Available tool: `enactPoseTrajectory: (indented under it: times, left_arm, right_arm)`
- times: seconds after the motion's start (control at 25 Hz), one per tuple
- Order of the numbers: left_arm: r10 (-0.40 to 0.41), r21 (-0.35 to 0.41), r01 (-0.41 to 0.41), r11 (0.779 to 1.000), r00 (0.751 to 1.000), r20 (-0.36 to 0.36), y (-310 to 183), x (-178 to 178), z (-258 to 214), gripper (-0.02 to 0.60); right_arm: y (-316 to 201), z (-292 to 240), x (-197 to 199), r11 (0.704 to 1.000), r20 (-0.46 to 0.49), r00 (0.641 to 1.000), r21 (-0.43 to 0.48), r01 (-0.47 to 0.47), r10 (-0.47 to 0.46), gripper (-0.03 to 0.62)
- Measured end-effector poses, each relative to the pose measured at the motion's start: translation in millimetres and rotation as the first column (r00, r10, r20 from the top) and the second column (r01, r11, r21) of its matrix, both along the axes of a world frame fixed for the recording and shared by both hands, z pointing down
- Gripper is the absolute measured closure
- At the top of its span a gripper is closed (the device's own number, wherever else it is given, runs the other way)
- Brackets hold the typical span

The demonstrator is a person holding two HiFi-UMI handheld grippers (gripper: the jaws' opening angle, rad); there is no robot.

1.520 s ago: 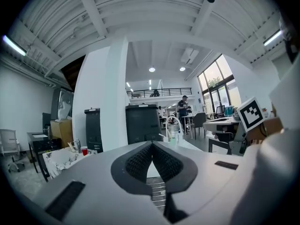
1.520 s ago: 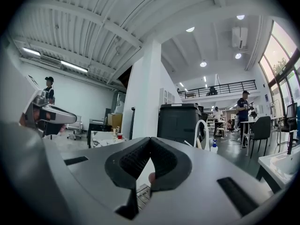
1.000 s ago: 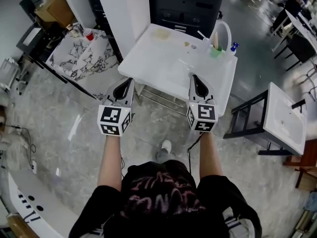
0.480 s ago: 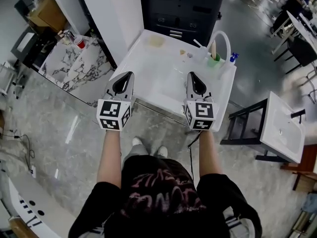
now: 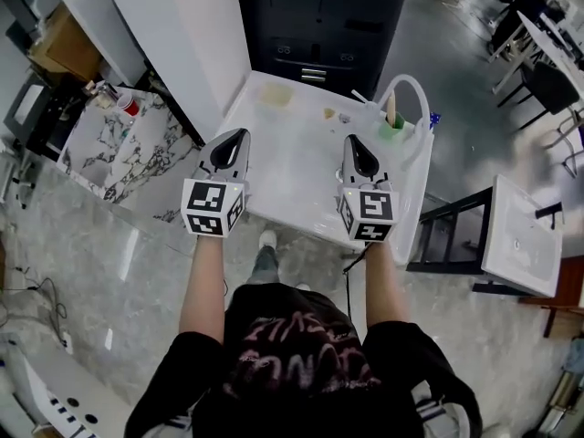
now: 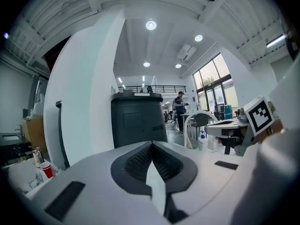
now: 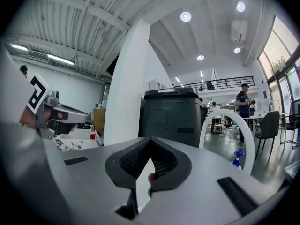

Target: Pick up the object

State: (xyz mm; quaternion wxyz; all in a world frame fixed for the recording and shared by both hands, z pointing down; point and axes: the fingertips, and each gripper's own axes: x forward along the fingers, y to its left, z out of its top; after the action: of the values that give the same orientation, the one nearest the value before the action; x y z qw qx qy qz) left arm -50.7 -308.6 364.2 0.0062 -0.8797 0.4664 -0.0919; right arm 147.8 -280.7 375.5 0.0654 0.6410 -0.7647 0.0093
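Hovering over the white rectangular table point(image 5: 292, 167), the left gripper point(image 5: 241, 135) and right gripper point(image 5: 353, 140), each bearing black-and-white square markers, have their jaws clenched on nothing. Small pale objects point(image 5: 330, 112) lie at the right gripper's eleven o'clock, with a green plastic cup point(image 5: 392, 126) at its one o'clock.

We are in a large open office-workshop hall: just past the left gripper point(image 5: 240, 135) stand a white table point(image 5: 292, 176) and a dark cabinet point(image 6: 136, 121); farther ahead are desks point(image 6: 225, 123), tall windows point(image 6: 212, 81), a mezzanine railing point(image 6: 140, 88) and ceiling spotlights point(image 6: 150, 25).

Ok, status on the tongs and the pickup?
Left tongs shut, empty. Right tongs shut. Both above the white table, near edge. Green cup at far right corner, untouched; white tube loops beside it.
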Motion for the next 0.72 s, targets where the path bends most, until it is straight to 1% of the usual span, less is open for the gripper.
enactPoseTrajectory:
  times: [0.4, 0.72]
  left_arm:
    - [0.093, -0.068, -0.092, 0.993, 0.996, 0.005, -116, 13, 34, 0.573]
    - [0.175, -0.157, -0.171, 0.973, 0.984, 0.015, -181, 33, 83, 0.573]
  right_arm:
    - [-97, 22, 2, 0.996, 0.000, 0.996, -0.033, -0.084, 0.084, 0.579]
    - [-151, 54, 3, 0.987, 0.011, 0.991, -0.095, -0.132, 0.134, 0.579]
